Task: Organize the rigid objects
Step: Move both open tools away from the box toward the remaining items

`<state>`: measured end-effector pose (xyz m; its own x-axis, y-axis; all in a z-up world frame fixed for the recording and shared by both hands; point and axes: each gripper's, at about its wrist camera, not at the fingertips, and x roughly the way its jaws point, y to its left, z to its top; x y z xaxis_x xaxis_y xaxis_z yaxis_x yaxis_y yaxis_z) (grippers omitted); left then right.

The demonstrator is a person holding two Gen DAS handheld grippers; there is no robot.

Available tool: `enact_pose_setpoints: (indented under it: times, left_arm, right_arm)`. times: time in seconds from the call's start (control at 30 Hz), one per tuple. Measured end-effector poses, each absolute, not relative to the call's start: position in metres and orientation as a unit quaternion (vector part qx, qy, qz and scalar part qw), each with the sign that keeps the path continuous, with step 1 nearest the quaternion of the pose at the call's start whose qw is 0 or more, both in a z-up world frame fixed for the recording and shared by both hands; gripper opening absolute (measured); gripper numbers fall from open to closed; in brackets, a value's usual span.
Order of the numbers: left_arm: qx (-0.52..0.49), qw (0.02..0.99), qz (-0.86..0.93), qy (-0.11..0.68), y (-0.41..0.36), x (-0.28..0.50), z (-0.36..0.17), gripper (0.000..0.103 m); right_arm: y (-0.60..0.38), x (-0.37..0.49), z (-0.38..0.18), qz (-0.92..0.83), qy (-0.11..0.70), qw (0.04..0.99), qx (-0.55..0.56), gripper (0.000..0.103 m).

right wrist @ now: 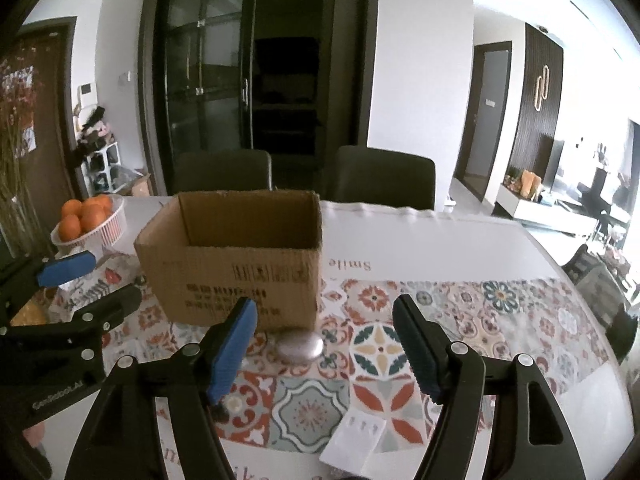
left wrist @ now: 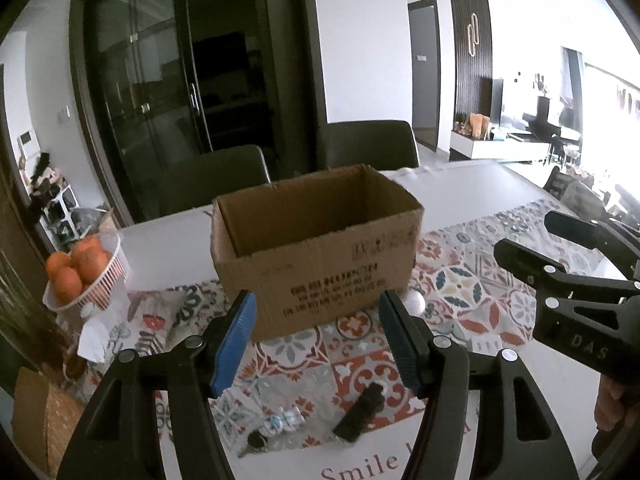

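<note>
Both grippers empty, jaws apart; cardboard box upright on table.

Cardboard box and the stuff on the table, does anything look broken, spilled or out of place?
Nothing stands out. The cardboard box stands upright and open, and a metal oval, a black bar and a white card lie loose on the mat.

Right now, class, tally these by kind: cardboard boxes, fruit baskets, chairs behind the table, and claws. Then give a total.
Cardboard box: 1
Fruit basket: 1
Chairs: 2
Claws, left claw and right claw: 2
Total: 6
</note>
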<state>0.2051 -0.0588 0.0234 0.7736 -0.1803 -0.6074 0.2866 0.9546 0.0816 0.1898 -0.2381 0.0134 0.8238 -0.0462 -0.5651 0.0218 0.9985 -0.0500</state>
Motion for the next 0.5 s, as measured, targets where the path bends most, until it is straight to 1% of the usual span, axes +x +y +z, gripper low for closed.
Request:
enact_pose_setpoints:
  times: [0.5]
  left_arm:
    - [0.086,0.926,-0.131,0.344,-0.057,0.171,-0.017,0.063]
  right_arm:
    - [-0.239,0.156,-0.018,-0.024,0.322,0.946,-0.027,0.071]
